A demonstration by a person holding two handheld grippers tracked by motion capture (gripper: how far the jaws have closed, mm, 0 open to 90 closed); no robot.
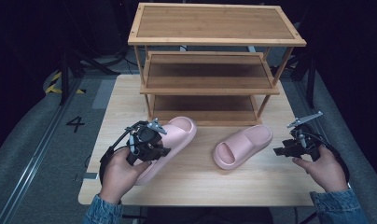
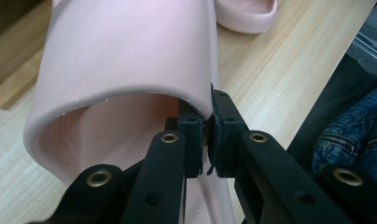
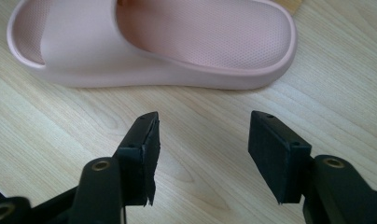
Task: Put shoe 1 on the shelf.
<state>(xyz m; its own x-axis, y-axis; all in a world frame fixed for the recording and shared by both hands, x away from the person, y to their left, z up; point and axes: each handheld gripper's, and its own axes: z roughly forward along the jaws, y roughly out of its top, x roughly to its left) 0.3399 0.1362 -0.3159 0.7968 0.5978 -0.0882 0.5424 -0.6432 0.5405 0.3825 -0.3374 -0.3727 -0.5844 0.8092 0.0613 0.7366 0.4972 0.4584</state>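
Left hand-held gripper (image 2: 207,140): clamped tight on the edge of the strap of the left pink slide sandal (image 2: 121,60); one jaw sits inside the strap opening, the other outside, with the strap wall pinched between them.
Left pink slide sandal: in the high view it lies at the left of the worktop (image 1: 186,179), toe pointing up and right toward the shelf rack, heel end under the person's left hand (image 1: 116,175). Whether its sole rests on the worktop I cannot tell.
Right hand-held gripper (image 3: 203,154): jaws spread wide with nothing between them, only bare worktop wood showing in the gap.
Right pink slide sandal (image 3: 177,42): flat on the worktop, just ahead of the open jaws and apart from them; in the high view it lies right of centre, angled, near the foot of the rack.
Right hand (image 1: 324,170): holds its gripper at the right edge of the worktop, pointing left toward the right sandal.
Shelf rack (image 1: 210,77): three-tier wooden rack standing at the far side of the worktop, behind both sandals.
Sleeves: blue denim on both forearms at the near edge.
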